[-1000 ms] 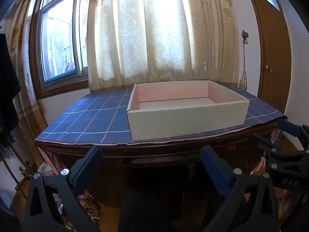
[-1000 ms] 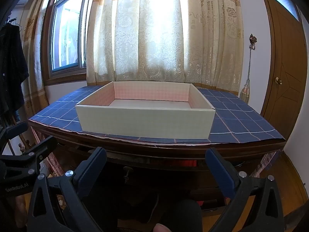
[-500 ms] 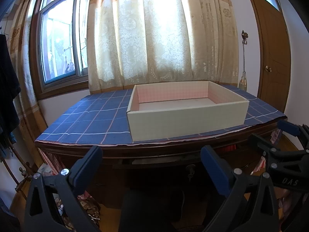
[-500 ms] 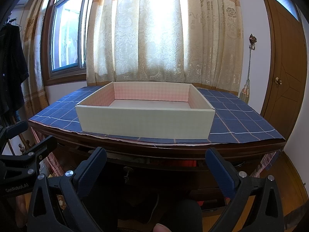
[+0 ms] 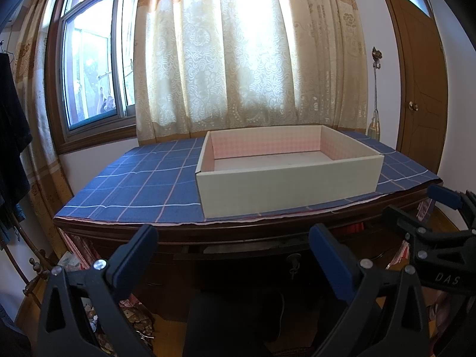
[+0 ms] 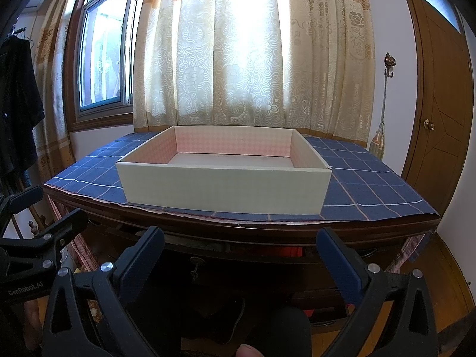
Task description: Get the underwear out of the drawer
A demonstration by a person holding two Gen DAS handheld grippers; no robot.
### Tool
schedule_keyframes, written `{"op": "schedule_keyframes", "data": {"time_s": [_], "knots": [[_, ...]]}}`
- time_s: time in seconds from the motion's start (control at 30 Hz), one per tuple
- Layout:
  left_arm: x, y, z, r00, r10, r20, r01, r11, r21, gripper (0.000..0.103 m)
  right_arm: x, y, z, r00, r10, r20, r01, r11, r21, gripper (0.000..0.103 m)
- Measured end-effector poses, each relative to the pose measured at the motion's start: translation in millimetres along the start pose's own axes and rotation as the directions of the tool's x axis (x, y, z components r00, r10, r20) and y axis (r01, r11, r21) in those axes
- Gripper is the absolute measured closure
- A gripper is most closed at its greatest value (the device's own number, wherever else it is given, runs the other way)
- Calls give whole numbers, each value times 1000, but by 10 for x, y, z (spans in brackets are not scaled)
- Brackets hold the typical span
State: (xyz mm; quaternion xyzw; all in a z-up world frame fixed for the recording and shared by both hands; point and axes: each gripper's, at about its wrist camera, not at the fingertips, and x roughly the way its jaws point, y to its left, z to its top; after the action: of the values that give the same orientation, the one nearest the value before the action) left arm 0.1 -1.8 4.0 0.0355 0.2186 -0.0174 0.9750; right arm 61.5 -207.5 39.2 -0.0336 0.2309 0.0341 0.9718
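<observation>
Your left claw is wide open, with nothing between its 2 blue pads. Your right claw is wide open too, and it holds nothing. Both claws hang low in front of the desk, just below its front edge. Right ahead of the left claw, under the desk top, is the drawer. It looks pulled out just a crack, and a small key hangs below it. From the right claw the same key sits ahead and a bit to the left. You cannot see any underwear; the inside of the drawer is too dark to tell what is in it. Something red shows in the gap under the desk top, ahead of the right claw, but you cannot tell what it is. Up above both claws, a big pale box sits on a blue checked cloth on the desk. The box is open on top, and the part of its inside you can see holds nothing. Your right claw shows at the right of the left view, near the left claw. Past the box hangs a curtain, with a door far to the right. A fingertip peeks in at the bottom of the right view.
</observation>
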Motion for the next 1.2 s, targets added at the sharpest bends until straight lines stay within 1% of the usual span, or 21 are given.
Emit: {"op": "schedule_keyframes", "data": {"time_s": [1.2], "knots": [[13,-39,6,1000,-2,1,2,1000,4,0,5,-3,5,1000,1,-2,-1,1000,4,0]]}}
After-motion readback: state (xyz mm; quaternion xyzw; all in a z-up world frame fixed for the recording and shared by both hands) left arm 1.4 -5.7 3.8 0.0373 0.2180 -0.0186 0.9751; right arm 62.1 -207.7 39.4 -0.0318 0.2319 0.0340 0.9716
